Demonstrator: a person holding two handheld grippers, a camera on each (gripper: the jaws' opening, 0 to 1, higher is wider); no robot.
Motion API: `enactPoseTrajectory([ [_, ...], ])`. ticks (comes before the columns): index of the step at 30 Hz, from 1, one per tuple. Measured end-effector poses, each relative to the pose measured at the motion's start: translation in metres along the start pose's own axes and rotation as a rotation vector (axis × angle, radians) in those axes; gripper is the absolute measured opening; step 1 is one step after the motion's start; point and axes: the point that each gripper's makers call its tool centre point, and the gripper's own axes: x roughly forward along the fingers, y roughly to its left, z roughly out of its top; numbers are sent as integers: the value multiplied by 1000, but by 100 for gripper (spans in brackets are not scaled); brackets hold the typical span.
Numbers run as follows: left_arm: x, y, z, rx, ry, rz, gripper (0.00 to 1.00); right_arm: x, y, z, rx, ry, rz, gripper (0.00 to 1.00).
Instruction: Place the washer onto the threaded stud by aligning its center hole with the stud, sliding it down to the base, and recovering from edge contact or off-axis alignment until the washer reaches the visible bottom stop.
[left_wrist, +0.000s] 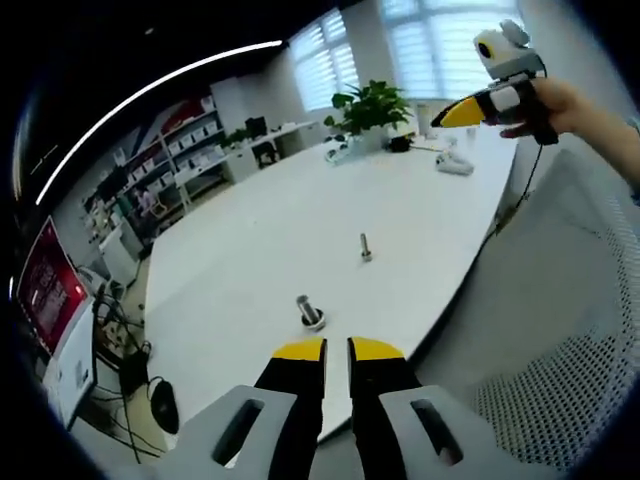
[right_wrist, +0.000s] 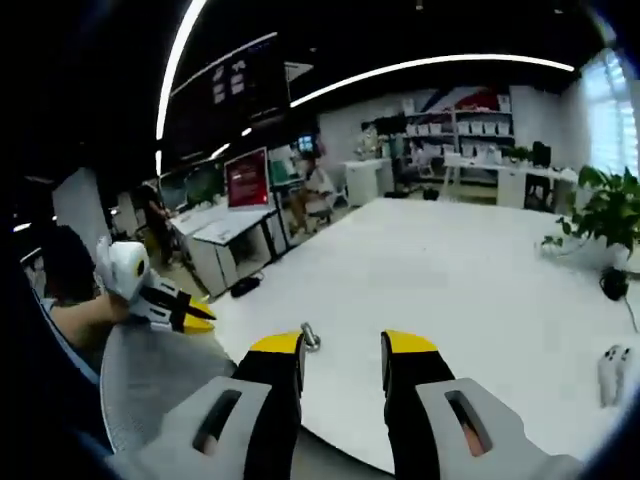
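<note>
Left gripper view: left gripper (left_wrist: 337, 350) sits low w/ yellow tips only a narrow gap apart, nothing btwn them. Just past the tips, near the table (left_wrist: 270, 225) edge, there's the threaded stud (left_wrist: 309, 311) standing upright on its base; looks like a washer ring around its foot but too small to be sure. Farther in, a small bolt (left_wrist: 366, 247) stands alone, well apart from the stud. Way back, potted plant (left_wrist: 372, 105).

Right gripper (left_wrist: 462, 112) floats upper right in a hand (left_wrist: 565, 105), tips look closed.

Right gripper view: jaws clearly apart, empty; the stud peeks up btwn them, nearer the left jaw.
</note>
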Motion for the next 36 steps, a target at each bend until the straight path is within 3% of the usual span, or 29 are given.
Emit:
enactPoseTrajectory([
  [4,-9,1,5,-70,-51,-58,6,-21,-12,-7,-37,16,-134,32],
  [6,-13,10,2,-129,-67,-61,6,-26,-14,-14,-38,35,-152,32],
  [9,-16,17,-3,-278,-122,-107,8,-30,-14,-34,-3,68,-170,32],
  [13,-15,17,-14,-346,-137,-129,9,-28,-10,-58,32,96,-190,32],
  [16,-15,15,-12,-343,-136,-135,9,-23,-11,-70,82,106,-224,32],
  [17,-16,15,-11,-331,-144,-129,8,-16,-7,-65,134,42,-220,33],
  [19,-14,18,-16,-332,-132,-117,8,-11,-8,-67,92,62,-231,34],
  [22,-14,16,-16,-371,-127,-136,8,-14,-26,-83,33,160,-308,31],
  [24,-13,15,-18,-358,-117,-133,8,-12,-28,-82,-82,161,-315,29],
  [26,-11,12,-21,-367,-96,-153,8,-11,-27,-87,-32,191,-294,28],
  [29,-11,10,-21,-381,-93,-165,8,-11,-28,-88,-31,188,-290,27],
  [32,-12,9,-20,-374,-97,-161,9,-12,-29,-95,-32,231,-299,27],
  [36,-12,12,-19,-380,-109,-150,9,-13,-28,-92,-32,206,-288,26],
])
